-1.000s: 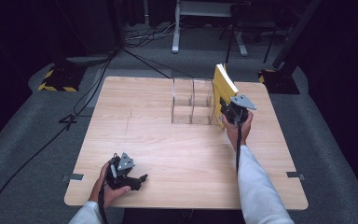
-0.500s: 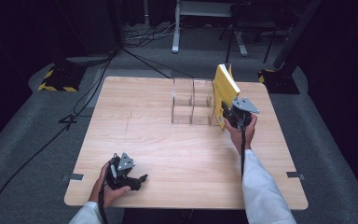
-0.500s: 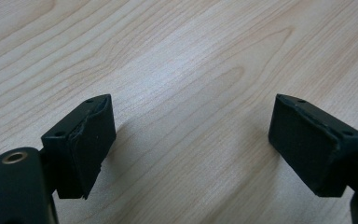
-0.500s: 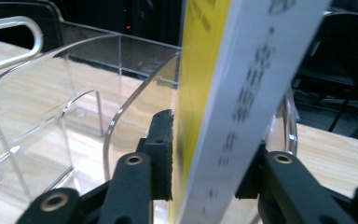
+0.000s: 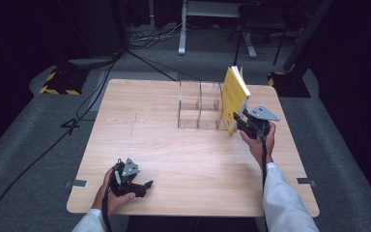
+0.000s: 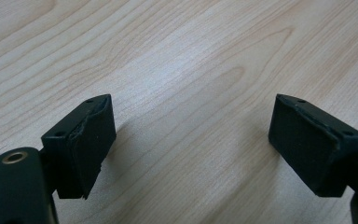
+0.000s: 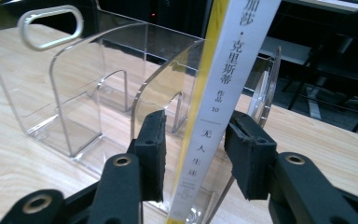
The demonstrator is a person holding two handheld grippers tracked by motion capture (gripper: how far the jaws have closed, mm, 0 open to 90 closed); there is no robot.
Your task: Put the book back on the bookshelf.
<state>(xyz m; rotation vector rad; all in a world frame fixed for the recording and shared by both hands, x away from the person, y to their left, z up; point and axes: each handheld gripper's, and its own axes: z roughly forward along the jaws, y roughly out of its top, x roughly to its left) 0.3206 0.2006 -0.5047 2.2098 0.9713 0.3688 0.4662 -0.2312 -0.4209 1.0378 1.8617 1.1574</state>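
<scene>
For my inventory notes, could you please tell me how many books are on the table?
1. The yellow book stands upright in the rightmost slot of the clear acrylic rack, at the table's far right; the other slots look empty.

From my remote seat I see a light wooden table [image 5: 174,150] standing on grey carpet [image 5: 34,159] in a dark room. Black cables [image 5: 92,92] run across the floor on the left, past a base marked with yellow-and-black hazard stripes [image 5: 60,82]. Beyond the table stand a pale metal stand leg [image 5: 182,29] and a dark slanted pole [image 5: 309,34] on a black base.
</scene>
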